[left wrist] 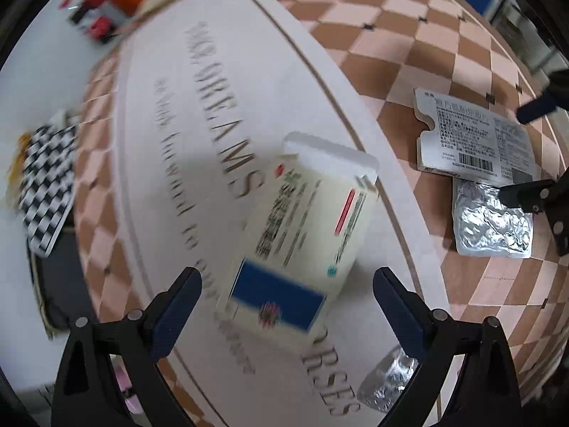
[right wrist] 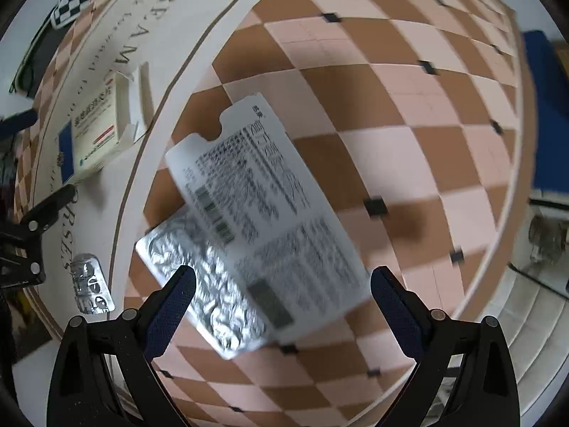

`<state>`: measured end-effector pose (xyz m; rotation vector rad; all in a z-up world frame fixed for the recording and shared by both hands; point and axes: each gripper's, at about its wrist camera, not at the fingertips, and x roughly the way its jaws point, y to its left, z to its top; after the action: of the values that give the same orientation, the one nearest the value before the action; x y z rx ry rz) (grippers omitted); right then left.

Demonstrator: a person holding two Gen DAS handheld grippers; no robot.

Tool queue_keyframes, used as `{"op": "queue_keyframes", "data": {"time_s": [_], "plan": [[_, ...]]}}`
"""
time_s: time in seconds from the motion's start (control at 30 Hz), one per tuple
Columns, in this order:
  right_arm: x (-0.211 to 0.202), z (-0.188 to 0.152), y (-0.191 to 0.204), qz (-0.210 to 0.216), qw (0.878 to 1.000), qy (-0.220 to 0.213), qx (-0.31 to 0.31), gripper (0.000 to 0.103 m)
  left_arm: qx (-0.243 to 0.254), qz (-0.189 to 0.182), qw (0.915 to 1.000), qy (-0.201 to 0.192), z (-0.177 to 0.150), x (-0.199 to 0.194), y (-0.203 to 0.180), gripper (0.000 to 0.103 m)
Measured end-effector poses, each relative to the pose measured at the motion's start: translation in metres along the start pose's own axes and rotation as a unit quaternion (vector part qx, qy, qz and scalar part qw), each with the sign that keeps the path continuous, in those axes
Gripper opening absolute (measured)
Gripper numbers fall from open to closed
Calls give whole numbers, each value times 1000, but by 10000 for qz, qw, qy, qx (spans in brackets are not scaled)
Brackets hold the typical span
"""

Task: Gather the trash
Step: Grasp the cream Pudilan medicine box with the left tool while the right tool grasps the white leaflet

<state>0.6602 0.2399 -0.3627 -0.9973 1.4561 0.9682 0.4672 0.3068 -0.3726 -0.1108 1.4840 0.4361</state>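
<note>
A cream medicine box with a blue band and an open flap lies on the checkered cloth, just ahead of my open left gripper; it also shows in the right wrist view. A flat white printed carton lies over a large foil blister sheet, both between the fingers of my open right gripper. In the left wrist view the carton and the foil sheet sit at right. A small foil blister strip lies near the left gripper and shows at the right view's left.
The pink and brown checkered cloth has a white printed band. A black and white checkered item lies at the left edge. Red and orange items sit at the far end. A blue object is at the right.
</note>
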Motion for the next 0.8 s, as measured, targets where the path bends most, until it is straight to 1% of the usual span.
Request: {"op": "queue_keyframes", "data": {"time_s": [0.1,0.17,0.23,0.3,0.37,0.4,0.43,0.47,0.5,0.57,0.67,0.7,0.77,0.8], "plan": [[10,17,-1,52,9996,144,-245,100,281,-65,9992,288,11,16,-3,98],[16,26,-2,70,9990,260,-351,102,401,-116,9980,466,14,26,-3,98],[17,34,-3,58,9987,331,-382,102,401,-251,9977,479,16,29,0,100],[15,41,-5,56,9986,271,-452,101,378,-446,9970,507,16,30,5,98],[13,51,-4,79,9988,313,-379,101,388,-505,9970,446,15,29,6,97],[12,55,-2,38,9987,320,-396,100,369,-568,9968,428,14,28,7,91],[12,57,-2,-29,9986,317,-427,97,337,-686,9962,426,14,27,8,86],[11,58,0,-167,9983,303,-470,95,280,-842,9951,431,12,24,10,77],[10,55,2,-210,9983,250,-479,88,285,-831,9953,408,10,22,9,75],[5,56,2,-218,9988,145,-416,87,232,-783,9959,389,8,20,8,75],[4,59,1,-239,9992,79,-305,87,56,-808,9960,368,3,16,10,75],[4,58,1,-256,9992,59,-285,87,14,-810,9960,363,6,19,16,75],[2,61,0,-261,9994,13,-247,86,-89,-788,9963,346,0,18,18,75],[0,54,0,-237,9995,3,-218,86,-124,-755,9965,336,-2,16,18,75]]}}
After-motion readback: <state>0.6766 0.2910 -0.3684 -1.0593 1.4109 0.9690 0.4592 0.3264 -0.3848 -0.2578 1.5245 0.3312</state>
